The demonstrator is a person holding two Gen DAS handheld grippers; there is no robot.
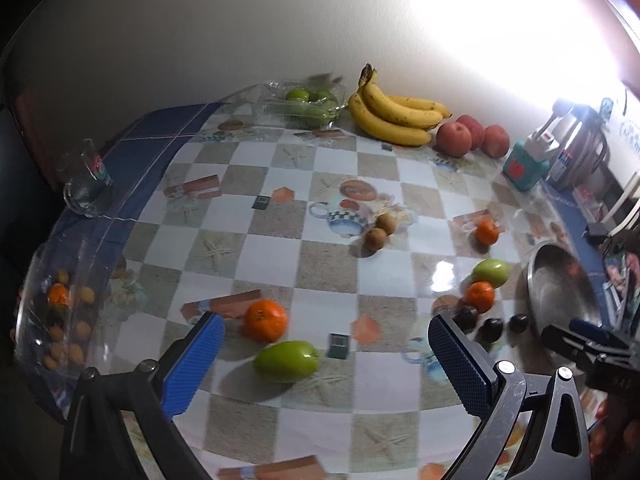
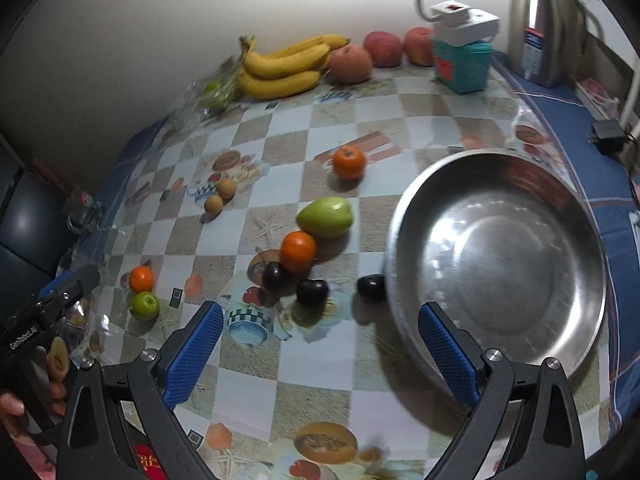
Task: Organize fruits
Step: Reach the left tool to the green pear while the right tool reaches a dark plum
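Checkered oilcloth with printed teacups and starfish covers the table (image 1: 328, 184), which runs back to a pale wall under a harsh lamp glare.

My left claw (image 1: 324, 354) hangs low over the cloth with its blue pads spread wide and nothing between them; just ahead lie a green mango (image 1: 286, 361) and, touching distance behind it, an orange tangerine (image 1: 266, 320). A clear glass bowl (image 1: 32, 312) already holding small fruit sits at my far left.

My right claw (image 2: 318, 350) is equally wide and empty, hovering at the near rim of the empty steel bowl (image 2: 496, 264). One dark plum (image 2: 371, 288) rests against that bowl's wall, two more (image 2: 312, 292) sit beside a tangerine (image 2: 298, 251) and a second green mango (image 2: 326, 217) — a tight cluster.

Bananas (image 2: 280, 68) and red apples (image 2: 384, 48) line the wall, well apart from either claw.

I judge the sorting is barely begun. To do the next pick well, I would centre the left pads on the mango's narrow girth — not its long axis — and close gently, since round fruit rolls on slick oilcloth and could nudge the tangerine away.
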